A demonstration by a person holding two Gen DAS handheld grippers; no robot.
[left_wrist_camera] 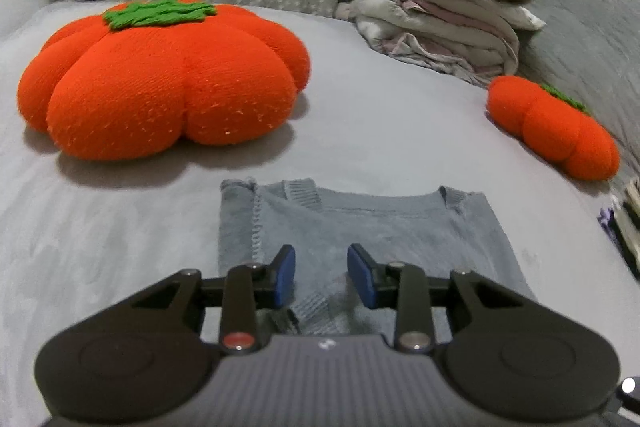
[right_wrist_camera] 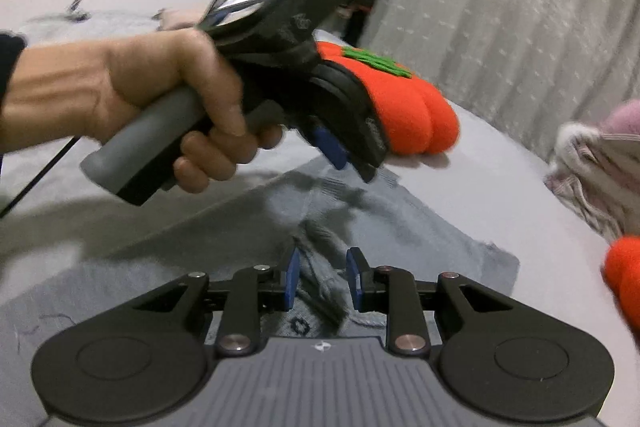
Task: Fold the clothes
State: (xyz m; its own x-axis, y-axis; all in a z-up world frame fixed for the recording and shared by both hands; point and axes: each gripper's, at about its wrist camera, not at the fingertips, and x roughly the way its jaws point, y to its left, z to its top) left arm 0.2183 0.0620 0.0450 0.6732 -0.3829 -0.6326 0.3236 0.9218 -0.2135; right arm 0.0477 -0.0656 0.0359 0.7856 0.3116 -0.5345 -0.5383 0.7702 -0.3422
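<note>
Your left gripper (left_wrist_camera: 321, 277) and right gripper (right_wrist_camera: 322, 279) both stand narrowly parted, holding nothing. The sweater (left_wrist_camera: 360, 227) lies flat on the bed (left_wrist_camera: 100, 227) directly under both, neckline toward the far edge; each hand is equally near.
</note>
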